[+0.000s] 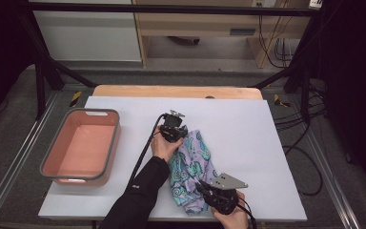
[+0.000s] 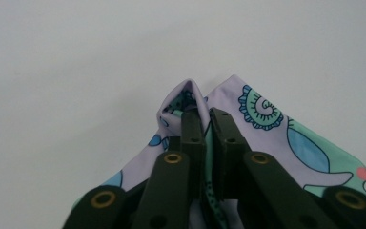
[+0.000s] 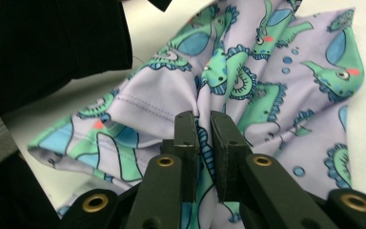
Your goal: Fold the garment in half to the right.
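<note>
Fabric is sitting pinched between the jaws of my left hand-held gripper (image 2: 205, 119), which I am holding nearly closed on the far corner of a patterned cloth (image 1: 193, 167). That corner is bunching up into a small peak just past the jaw tips. My right hand-held gripper (image 3: 204, 121) is gripping the same cloth at its near end, its jaws narrow with a fold of the material caught between them. The cloth is lilac with teal and blue sea-creature prints, and it is lying crumpled and stretched between the two grippers on the white sheet (image 1: 248, 129) covering the counter (image 1: 124, 90). My dark left sleeve (image 1: 140, 191) is crossing the near edge beside it. Well apart to the left, a pink tub (image 1: 57, 143) with a grey rim is sitting on the sheet.
</note>
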`<state>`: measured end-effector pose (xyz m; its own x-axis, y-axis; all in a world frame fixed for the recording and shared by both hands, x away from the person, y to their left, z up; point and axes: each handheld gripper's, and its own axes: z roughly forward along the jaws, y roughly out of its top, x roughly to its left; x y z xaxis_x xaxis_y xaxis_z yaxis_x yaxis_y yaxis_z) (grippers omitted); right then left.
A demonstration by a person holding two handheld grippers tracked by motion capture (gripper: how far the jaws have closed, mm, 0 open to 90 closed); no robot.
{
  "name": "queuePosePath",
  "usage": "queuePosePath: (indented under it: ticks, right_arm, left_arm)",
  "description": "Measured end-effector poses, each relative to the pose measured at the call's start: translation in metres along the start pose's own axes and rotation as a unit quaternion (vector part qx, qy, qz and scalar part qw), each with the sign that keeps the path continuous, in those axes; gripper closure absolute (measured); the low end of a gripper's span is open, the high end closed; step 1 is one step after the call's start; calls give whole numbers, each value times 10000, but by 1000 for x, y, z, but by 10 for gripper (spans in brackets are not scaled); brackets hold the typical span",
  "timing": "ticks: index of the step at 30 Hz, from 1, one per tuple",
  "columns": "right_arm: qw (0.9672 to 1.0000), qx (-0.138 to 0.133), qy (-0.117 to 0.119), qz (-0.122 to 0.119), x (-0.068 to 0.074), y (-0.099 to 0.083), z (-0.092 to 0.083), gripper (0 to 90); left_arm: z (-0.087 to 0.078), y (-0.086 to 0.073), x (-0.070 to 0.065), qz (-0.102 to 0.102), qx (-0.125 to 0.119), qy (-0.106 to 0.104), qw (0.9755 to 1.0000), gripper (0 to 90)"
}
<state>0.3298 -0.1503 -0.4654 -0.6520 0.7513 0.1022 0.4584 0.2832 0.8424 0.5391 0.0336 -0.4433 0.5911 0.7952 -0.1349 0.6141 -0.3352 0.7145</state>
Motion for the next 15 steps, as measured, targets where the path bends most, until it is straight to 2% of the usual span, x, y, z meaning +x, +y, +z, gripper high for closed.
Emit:
queuePosePath:
  ticks: [4,6,9,11,13,15]
  right_arm:
    - [9996,242,-164,-32,-2,-5,1,743]
    - [9995,272,-169,3,-5,-6,0,681]
    - [9999,91,-108,-17,-9,-3,-6,563]
    - [9999,-111,-30,-92,-9,3,-11,499]
    - [9997,-163,4,-176,-8,8,-13,454]
    - [9995,-204,90,-240,-5,16,-11,405]
  left_arm:
    - [0,-3,0,91,-83,-244,9996,630]
    - [-7,-5,0,145,-298,-288,9990,539]
    - [-25,-9,5,108,-527,-467,9975,383]
    - [-39,-12,9,176,-583,-460,9971,272]
    - [-53,-18,15,155,-772,-429,9960,240]
    - [-65,-24,21,16,-895,-495,9947,196]
